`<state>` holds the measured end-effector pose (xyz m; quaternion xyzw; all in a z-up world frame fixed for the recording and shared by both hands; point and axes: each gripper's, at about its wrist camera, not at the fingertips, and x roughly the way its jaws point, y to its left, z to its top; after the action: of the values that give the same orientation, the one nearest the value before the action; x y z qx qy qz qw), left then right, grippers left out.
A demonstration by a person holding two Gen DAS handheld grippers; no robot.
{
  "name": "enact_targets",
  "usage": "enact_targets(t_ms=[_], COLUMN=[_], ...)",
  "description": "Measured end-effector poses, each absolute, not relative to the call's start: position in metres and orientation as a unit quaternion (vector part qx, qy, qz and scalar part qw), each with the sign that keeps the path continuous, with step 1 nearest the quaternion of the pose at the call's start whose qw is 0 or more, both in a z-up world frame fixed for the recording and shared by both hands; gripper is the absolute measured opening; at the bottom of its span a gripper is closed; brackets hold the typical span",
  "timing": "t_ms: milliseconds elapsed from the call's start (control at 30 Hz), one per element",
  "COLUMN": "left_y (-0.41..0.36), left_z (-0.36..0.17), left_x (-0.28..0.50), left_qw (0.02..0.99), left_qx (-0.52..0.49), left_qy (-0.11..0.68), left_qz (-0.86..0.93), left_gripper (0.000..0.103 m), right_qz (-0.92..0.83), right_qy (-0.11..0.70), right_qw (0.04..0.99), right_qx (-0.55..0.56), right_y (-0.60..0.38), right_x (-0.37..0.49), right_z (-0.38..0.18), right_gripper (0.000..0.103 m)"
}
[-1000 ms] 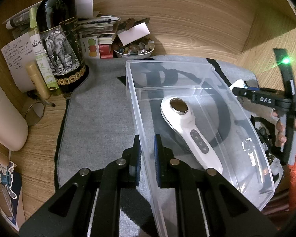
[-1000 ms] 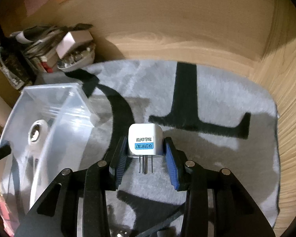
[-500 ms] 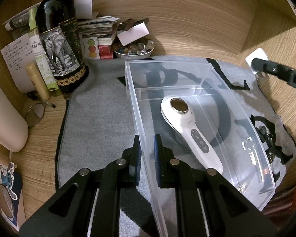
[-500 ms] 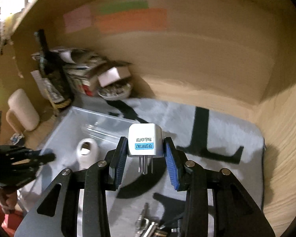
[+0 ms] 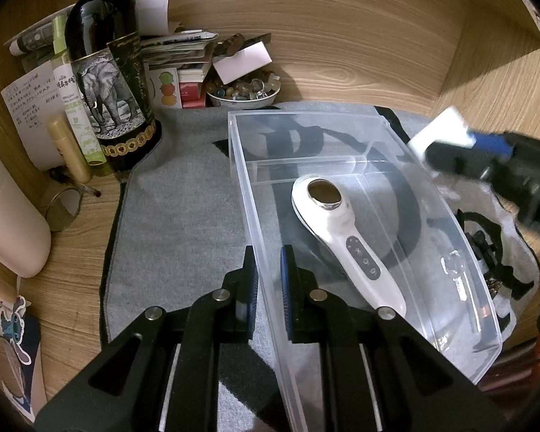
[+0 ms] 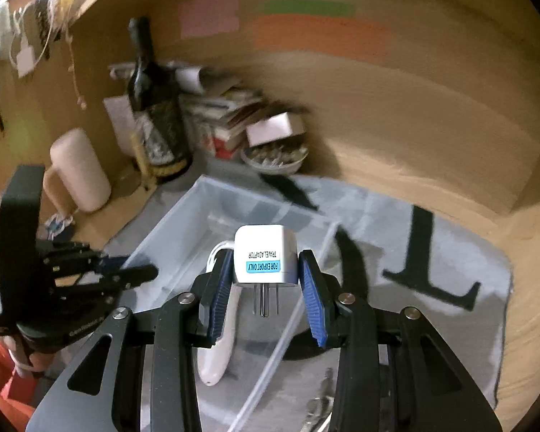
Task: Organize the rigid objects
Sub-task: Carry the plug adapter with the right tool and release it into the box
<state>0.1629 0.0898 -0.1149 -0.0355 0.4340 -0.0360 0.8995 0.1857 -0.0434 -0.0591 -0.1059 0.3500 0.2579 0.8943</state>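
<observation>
A clear plastic bin [image 5: 255,212] lies on a grey mat [image 5: 183,223]. My left gripper [image 5: 269,277] is shut on the bin's left wall. A white handheld device [image 5: 338,237] with a round metal head lies inside the bin; it also shows in the right wrist view [image 6: 216,352]. My right gripper [image 6: 264,280] is shut on a white travel adaptor [image 6: 264,252], prongs toward the camera, held in the air above the bin [image 6: 183,230]. The adaptor [image 5: 439,133] also shows, blurred, at the bin's right edge in the left wrist view.
A dark wine bottle [image 5: 108,72], papers, a bowl of stones [image 5: 243,91] and a beige cylinder [image 5: 7,216] stand at the back left. Keys [image 5: 486,252] lie on the mat right of the bin. Wooden walls enclose the back and right.
My right gripper has lifted the adaptor off the mat and carried it left, over the bin. My left gripper and the bin have not moved.
</observation>
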Motion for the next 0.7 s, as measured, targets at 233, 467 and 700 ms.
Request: enact_targets(t_ms=[233,467,700], left_y=[0.089,0.088,0.088], left_z=[-0.114,-0.114,-0.114], left_x=[0.163,0.164,0.164], left_qw=[0.899,0.9,0.9], left_qx=[-0.036,-0.037,-0.036], left_qy=[0.434,0.434,0.434], left_qz=[-0.036,-0.036,-0.036], left_gripper=[0.012,0.012,0.012], right_qz=[0.272,0.277,0.276], right_qy=[0.391,0.419,0.436], right_qw=[0.871,0.855,0.847], right_qx=[-0.118,-0.13,-0.131], right_y=[-0.026,-0.017,-0.013], right_x=[0.193,0.2,0.204], right_z=[-0.089,-0.106,-0.115], right_gripper=[0.034,0.034,0.034])
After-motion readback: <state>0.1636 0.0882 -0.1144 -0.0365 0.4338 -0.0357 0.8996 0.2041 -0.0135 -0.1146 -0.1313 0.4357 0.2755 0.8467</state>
